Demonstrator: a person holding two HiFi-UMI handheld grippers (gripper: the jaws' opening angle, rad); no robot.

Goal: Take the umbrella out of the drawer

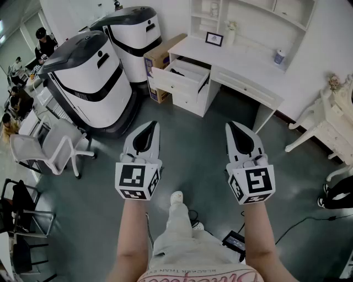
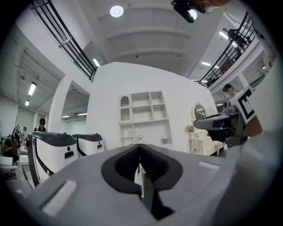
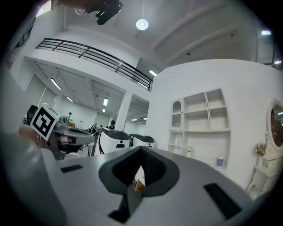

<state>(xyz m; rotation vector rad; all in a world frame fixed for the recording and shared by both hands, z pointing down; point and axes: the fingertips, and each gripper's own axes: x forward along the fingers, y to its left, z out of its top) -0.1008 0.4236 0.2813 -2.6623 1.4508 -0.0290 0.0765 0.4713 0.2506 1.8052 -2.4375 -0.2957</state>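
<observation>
We hold two tools, the left gripper [image 1: 145,137] and right gripper [image 1: 241,137], shut and empty before the desk [image 1: 242,58]. Its one drawer [image 1: 172,83] stands open.

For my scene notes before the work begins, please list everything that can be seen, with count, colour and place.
desk: one, white, far centre
drawer: one, white, pulled open at the desk's left end; contents unclear
shelf unit: one, white, above the desk
picture frame: one, dark, on the desk
bottle: one, white and blue, on the desk, right
cardboard box: one, brown, left of the desk
large machines: two, white and black, far left
chair: one, white, left
dressing table: one, white, right edge
left gripper: one, grey, fingers together, empty
right gripper: one, grey, fingers together, empty
</observation>
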